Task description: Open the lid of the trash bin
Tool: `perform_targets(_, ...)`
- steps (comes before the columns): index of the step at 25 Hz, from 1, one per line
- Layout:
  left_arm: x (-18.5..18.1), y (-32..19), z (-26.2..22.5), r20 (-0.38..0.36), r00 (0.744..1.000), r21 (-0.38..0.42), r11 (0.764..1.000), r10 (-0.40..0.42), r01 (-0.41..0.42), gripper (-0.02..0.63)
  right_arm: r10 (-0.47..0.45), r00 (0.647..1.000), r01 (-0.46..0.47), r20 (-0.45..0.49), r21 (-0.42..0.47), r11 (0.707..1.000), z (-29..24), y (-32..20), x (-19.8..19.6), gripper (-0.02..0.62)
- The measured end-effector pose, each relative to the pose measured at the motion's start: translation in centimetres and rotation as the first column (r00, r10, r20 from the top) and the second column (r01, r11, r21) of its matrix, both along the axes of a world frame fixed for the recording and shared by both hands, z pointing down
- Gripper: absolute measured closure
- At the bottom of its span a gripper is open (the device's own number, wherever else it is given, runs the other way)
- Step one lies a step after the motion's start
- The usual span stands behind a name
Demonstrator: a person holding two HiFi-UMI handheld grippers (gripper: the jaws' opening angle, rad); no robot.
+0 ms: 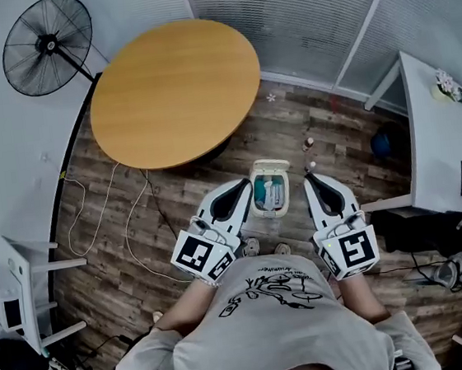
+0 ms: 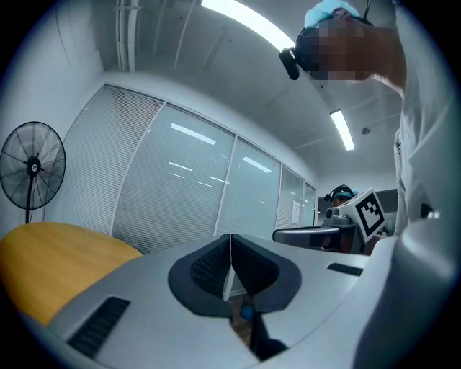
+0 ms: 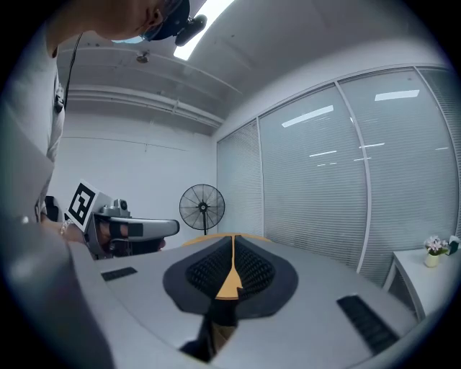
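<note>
Both pairs of jaws are pressed fully together, and neither pair has hold of anything. On your left gripper [image 2: 230, 249] the two dark ribbed pads [image 2: 209, 268] meet along a thin line with only the room showing past the tips. On your right gripper [image 3: 233, 249] the pads meet the same way, with a sliver of orange-brown tabletop showing below the tips.

From the head view you hold both grippers out in front of your chest, angled forward, with the small white rounded-rectangle trash bin [image 1: 270, 188] on the floor between them. Your left gripper's tip lies just beside the bin's left edge. Your right gripper's tip is near its right edge, with a gap. Neither touches it. Teal and pale shapes show at the bin's top. A cream panel sits along its far edge, and you cannot tell from here whether that is the lid raised.

The bin stands on dark wood-plank flooring [image 1: 324, 132], close to the round orange-brown wooden table [image 1: 175, 91]. A black pedestal fan [image 1: 48, 45] stands beyond the table at the far left, and thin white cables [image 1: 126, 213] loop across the floor to the left. A white desk [image 1: 442, 148] runs along the right side.
</note>
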State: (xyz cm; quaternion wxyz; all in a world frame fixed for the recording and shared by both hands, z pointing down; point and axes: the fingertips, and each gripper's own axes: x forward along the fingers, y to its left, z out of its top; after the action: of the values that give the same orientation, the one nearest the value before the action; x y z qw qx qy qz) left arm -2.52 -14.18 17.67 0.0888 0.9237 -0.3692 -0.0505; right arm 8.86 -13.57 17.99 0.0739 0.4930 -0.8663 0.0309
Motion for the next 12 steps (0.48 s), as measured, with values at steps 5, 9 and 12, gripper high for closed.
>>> perform_targets(5,-0.3,0.3,-1.6,0.003,1.000,0.021,1.000,-0.003,0.003,0.584,-0.014,1.000,0.014,0.003,0.030,0.999,-2.0,0.5,-0.1,0.577)
perform_targets(9,-0.5,0.6,-2.9,0.001,1.000,0.036,0.999,0.001,-0.001,0.584,-0.020,1.000,0.020,0.010,0.038,0.999,-3.2,0.8,-0.3,0.577)
perform_targets(12,-0.4,0.8,-3.2,0.001,1.000,0.039,0.999,0.003,-0.003,0.584,-0.023,1.000,0.022,0.012,0.045,0.999,-3.8,1.0,-0.4,0.577)
